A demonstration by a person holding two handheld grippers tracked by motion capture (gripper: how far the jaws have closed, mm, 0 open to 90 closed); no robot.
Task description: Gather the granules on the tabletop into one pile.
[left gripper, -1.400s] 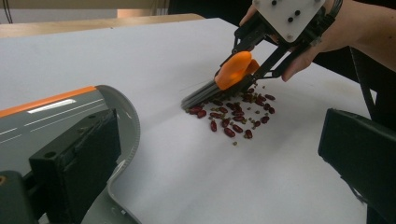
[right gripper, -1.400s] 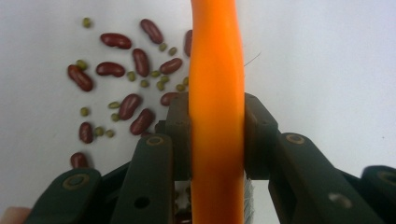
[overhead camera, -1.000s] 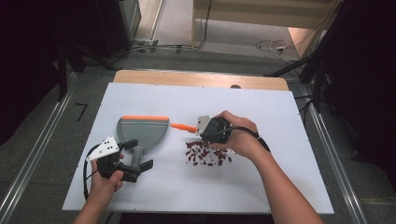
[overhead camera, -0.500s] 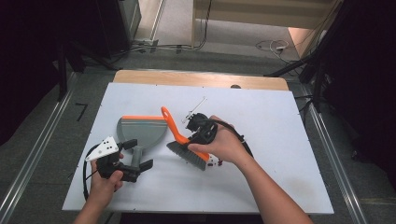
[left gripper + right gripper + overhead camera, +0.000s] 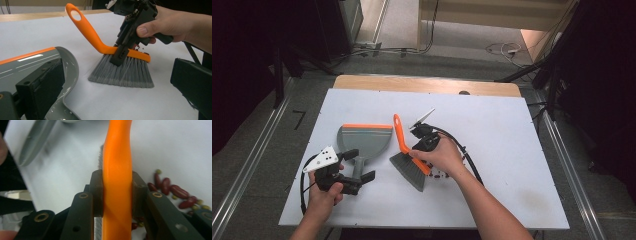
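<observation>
My right gripper (image 5: 424, 145) is shut on the orange handle of a hand brush (image 5: 117, 157), its pads pressed on both sides just above the grey bristles (image 5: 122, 72). The brush stands with the bristle tips on the white table, its looped handle end (image 5: 398, 125) tilted up and away. A small heap of red beans (image 5: 175, 191) lies just right of the brush. The grey dustpan (image 5: 362, 137) with an orange edge lies flat to the left. My left gripper (image 5: 359, 165) is open, its jaws straddling the dustpan's handle (image 5: 358, 169), which lies against the left one.
The white tabletop (image 5: 512, 150) has free room to the right and at the back. A wooden strip (image 5: 427, 85) runs along its far edge. Black cables trail from both grippers.
The right hand has swung the brush from lying level over the dustpan to standing upright, then lowered its bristles onto the table beside the beans. The left hand has stayed put.
</observation>
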